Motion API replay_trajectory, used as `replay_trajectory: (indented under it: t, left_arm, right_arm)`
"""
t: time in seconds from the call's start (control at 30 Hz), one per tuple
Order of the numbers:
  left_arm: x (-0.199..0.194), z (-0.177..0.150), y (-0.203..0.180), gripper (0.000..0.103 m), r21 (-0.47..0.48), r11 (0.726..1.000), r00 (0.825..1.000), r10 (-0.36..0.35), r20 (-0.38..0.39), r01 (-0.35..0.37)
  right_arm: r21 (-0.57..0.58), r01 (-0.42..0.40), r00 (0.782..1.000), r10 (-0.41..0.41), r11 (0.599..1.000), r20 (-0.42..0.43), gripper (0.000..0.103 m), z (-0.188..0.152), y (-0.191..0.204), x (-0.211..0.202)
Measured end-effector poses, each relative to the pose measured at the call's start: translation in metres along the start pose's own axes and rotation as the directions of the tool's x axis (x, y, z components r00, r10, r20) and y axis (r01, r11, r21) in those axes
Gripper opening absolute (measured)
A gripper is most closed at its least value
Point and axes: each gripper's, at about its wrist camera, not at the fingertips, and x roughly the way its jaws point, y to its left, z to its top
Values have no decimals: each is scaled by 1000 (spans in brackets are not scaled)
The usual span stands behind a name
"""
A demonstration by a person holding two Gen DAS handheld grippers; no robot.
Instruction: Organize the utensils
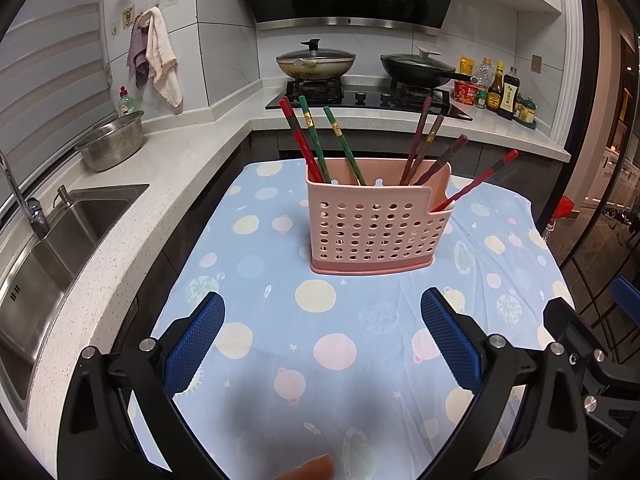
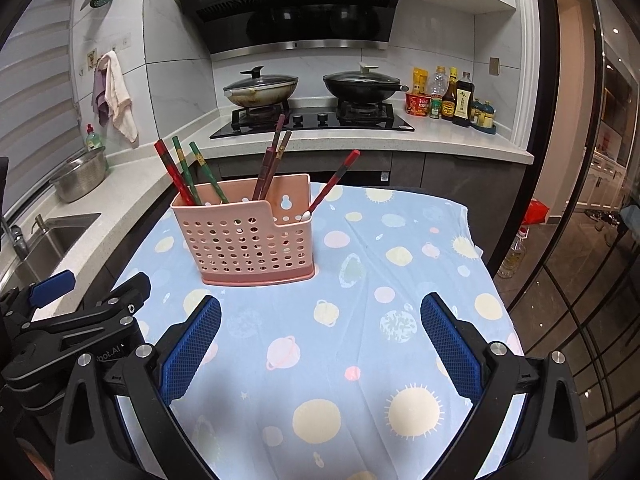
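A pink perforated utensil holder (image 1: pixel 378 224) stands upright on the blue patterned tablecloth (image 1: pixel 280 320); it also shows in the right wrist view (image 2: pixel 248 236). Several chopsticks stand in it: red and green ones (image 1: pixel 316 140) at its left end, brown ones (image 1: pixel 424 144) in the middle, one red one (image 1: pixel 476 180) leaning out of the low right end. My left gripper (image 1: pixel 322 340) is open and empty, short of the holder. My right gripper (image 2: pixel 320 344) is open and empty, near the holder's right side. The left gripper's body (image 2: pixel 72 320) shows at the left of the right wrist view.
A white counter with a steel sink (image 1: pixel 52 248) and a metal colander (image 1: pixel 112 142) runs along the left. Behind the table is a stove with two lidded pans (image 1: pixel 316 60) and sauce bottles (image 1: pixel 496 88). The table's right edge drops to a dark floor.
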Motion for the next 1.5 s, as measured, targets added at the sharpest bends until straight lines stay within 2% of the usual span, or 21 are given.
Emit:
replay_trajectory:
  t: [1.5]
  left_arm:
    - [10,-7,8,94,-11,999,999,34,-23,-34]
  right_arm:
    - [-14,7,1000,-8,1000,-20,96,-7,6,7]
